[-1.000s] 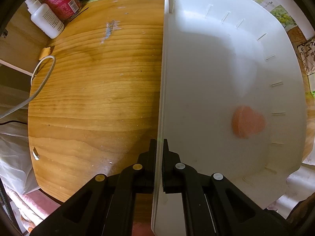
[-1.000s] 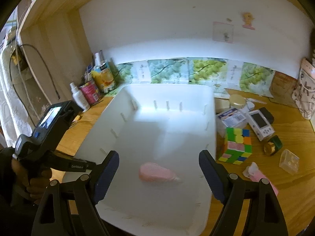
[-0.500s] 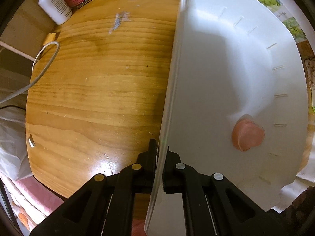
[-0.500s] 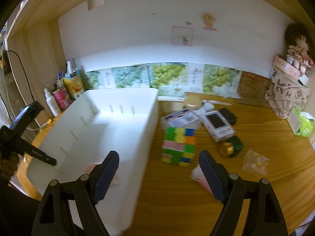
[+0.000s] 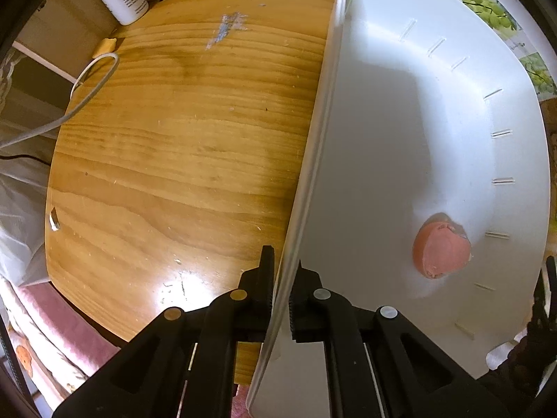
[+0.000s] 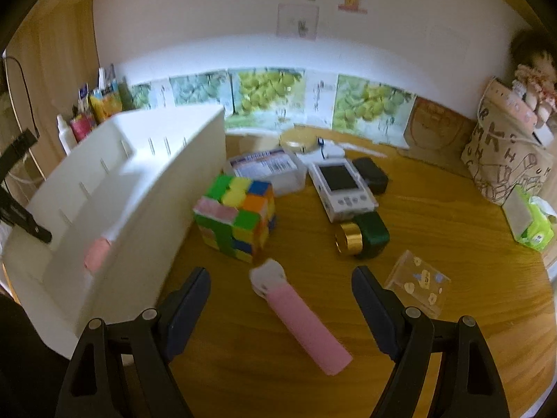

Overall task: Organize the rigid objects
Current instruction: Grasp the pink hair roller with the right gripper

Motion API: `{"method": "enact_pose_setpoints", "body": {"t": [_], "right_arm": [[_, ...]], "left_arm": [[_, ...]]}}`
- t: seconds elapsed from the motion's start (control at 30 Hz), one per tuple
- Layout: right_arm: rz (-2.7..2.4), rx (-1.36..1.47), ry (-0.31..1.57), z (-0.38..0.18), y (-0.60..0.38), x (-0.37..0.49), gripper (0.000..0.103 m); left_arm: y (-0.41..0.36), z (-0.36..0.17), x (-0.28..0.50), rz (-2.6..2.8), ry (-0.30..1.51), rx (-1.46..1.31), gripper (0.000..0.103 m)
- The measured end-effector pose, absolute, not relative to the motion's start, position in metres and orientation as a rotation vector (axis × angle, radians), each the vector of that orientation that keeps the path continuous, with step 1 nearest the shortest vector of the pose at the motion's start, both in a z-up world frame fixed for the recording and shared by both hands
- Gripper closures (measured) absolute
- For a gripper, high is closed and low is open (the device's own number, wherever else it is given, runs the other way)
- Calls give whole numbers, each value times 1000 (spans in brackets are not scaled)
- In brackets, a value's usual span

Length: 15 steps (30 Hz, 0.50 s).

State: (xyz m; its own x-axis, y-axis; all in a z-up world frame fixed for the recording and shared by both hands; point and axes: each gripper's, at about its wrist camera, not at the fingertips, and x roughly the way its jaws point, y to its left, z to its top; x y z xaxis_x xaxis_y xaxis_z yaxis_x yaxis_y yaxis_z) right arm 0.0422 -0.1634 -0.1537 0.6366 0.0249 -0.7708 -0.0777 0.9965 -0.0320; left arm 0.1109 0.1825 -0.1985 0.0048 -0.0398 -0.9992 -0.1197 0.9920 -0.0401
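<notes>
Bin (image 5: 400,146) white, slotted (pink piece (image 5: 440,250) inside)

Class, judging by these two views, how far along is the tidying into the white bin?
Done: one pink item lies in the white bin. In hand: left gripper clamps the bin's rim; right gripper, open, faces the pink tube. Left: cube, handheld console, green bottle.
</notes>
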Motion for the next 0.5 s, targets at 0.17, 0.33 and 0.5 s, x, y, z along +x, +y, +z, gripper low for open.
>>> {"method": "enact_pose_setpoints", "body": {"t": [0.17, 0.33, 0.5], "right_arm": [[82, -80, 934, -173, -174, 47, 19], [107, -100, 987, -188, -178, 51, 19], [139, -106, 1026, -197, -178, 54, 21]], "left_arm": [[182, -198, 111, 97, 1567, -135, 94], [177, -203, 111, 128, 1570, -136, 93], [172, -203, 111, 141, 1570, -132, 92]]}}
